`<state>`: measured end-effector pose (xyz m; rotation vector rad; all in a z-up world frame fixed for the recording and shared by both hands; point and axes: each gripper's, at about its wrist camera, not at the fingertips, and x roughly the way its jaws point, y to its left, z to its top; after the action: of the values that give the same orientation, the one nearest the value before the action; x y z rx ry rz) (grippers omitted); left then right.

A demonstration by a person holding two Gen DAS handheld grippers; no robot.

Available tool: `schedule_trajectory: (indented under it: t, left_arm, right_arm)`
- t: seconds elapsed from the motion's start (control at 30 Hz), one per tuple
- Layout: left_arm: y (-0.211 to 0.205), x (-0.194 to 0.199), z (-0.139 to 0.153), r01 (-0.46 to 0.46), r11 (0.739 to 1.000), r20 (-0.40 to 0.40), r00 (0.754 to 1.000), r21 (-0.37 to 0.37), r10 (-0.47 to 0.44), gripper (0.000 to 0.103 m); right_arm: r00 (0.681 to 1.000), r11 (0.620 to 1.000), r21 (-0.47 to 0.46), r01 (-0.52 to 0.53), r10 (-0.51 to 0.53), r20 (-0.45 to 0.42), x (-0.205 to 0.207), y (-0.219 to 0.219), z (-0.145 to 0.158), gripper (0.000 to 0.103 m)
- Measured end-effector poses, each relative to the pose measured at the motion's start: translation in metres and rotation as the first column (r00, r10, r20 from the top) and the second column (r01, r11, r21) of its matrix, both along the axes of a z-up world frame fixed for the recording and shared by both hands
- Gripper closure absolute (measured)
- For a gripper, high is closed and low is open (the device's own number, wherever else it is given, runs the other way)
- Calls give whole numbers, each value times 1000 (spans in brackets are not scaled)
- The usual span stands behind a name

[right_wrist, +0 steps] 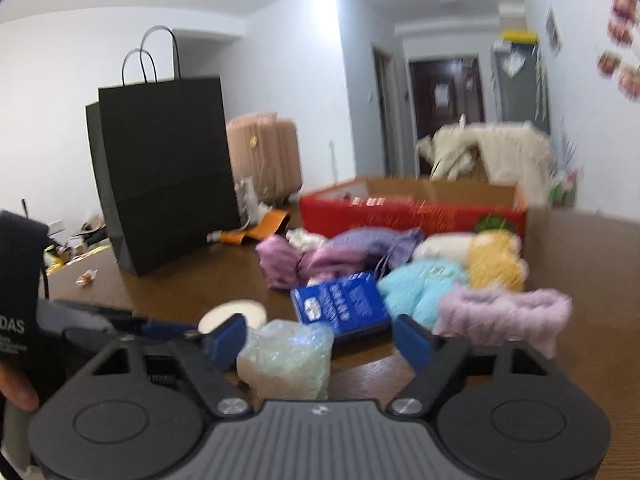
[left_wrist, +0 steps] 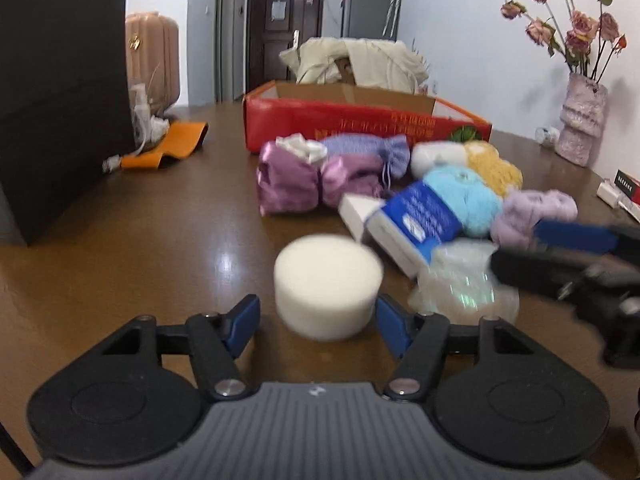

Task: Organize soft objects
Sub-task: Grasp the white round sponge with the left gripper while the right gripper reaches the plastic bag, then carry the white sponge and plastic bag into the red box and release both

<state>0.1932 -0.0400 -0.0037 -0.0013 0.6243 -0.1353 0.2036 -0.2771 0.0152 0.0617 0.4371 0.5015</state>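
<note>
Left gripper (left_wrist: 318,316): low over the brown table (left_wrist: 160,240), angled down, fingers (left_wrist: 244,314) partly spread with the white foam disc (left_wrist: 327,286) sitting between the blue pads. A sliver of gap shows on either side, so no squeeze that I can see.
Right gripper (right_wrist: 320,342): also low and tilted down; in the left view it reaches in from the right edge (left_wrist: 560,256). Blue pads set fairly wide around the clear bubble-wrap bundle (right_wrist: 286,360); left pad just beside it, right pad well clear.
Hand: a fingertip and a dark sleeve (right_wrist: 18,300) show at the left edge of the right view.
Soft pile: purple satin pouch (left_wrist: 288,182), blue yarn ball (left_wrist: 466,198), yellow yarn (left_wrist: 496,168), lilac fluffy piece (left_wrist: 532,212), all on the table just in front of the red box (left_wrist: 360,124).
Blue packet (right_wrist: 340,304): lying against the yarn, just behind the bubble wrap.
Black paper bag (right_wrist: 160,172): upright, far left.
</note>
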Motion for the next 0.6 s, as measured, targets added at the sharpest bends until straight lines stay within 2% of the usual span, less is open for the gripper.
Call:
schedule_trajectory:
  t: [0.07,0.1,0.13,0.17,0.4,0.6]
  left_arm:
    - [1,7,-1,10,1000,11,1000,-3,-10,50]
    - [1,10,-2,14,1000,13,1000,-1,-14,51]
    - [1,12,-2,18,1000,17,1000,0,-18,52]
    - [1,14,-1,21,1000,18,1000,-1,-21,53]
    - [4,17,0,17,1000,22,1000,-24,-17,56]
    - [2,4,6,24,1000,52,998,-4,-24,56]
  right_arm:
    - [999,999,1,-41,41,-31,10,5,-4,40]
    - [997,998,-2,-62,62,-44,15,8,-6,50]
    - [995,997,-6,-80,79,-64,20,11,-7,65]
    - [993,996,-6,-92,92,-80,24,14,-8,70]
    - [988,991,-32,-128,125,-94,36,23,-8,77]
    - [990,991,-58,-118,113,-83,25,22,-5,81]
